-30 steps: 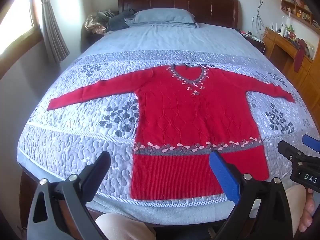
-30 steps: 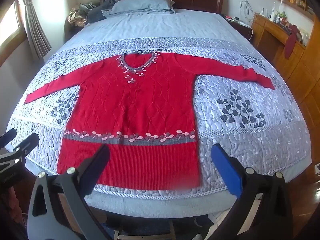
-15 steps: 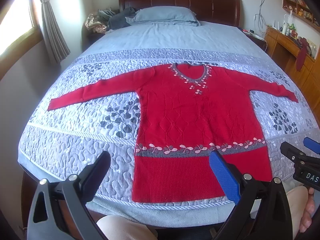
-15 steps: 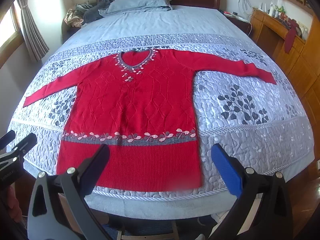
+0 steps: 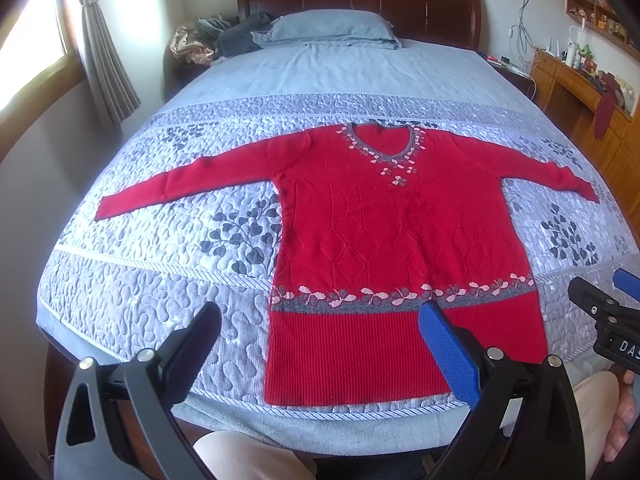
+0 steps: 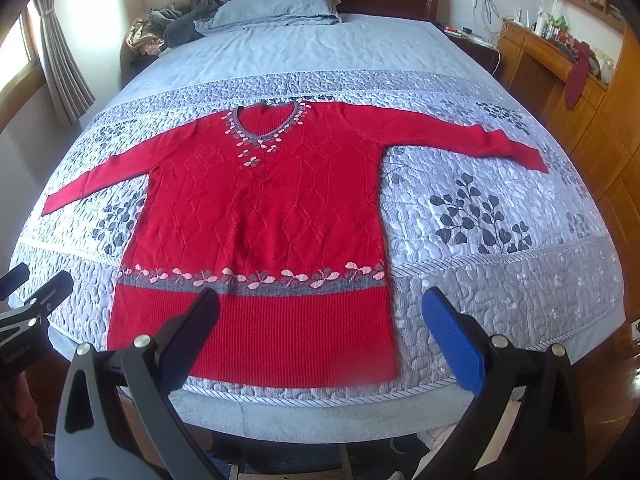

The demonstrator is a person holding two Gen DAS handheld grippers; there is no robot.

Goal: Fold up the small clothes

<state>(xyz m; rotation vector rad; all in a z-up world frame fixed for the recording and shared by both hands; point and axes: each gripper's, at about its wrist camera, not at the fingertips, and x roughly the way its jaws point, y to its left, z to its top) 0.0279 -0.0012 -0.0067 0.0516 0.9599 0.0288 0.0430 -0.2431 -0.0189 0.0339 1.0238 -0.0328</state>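
Sweater [image 5: 384, 232] lies flat, sleeves spread, on the quilt [image 5: 160, 304] at the bed's foot; pillow [image 5: 328, 28] by the headboard. Left gripper [image 5: 320, 340] and right gripper [image 6: 320, 320] hover spread, empty.

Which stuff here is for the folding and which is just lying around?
For the job: red sweater, spread flat on the quilt; left gripper; right gripper.

Just lying about: pillow; heap of clothes by the headboard; bottles on the shelf.
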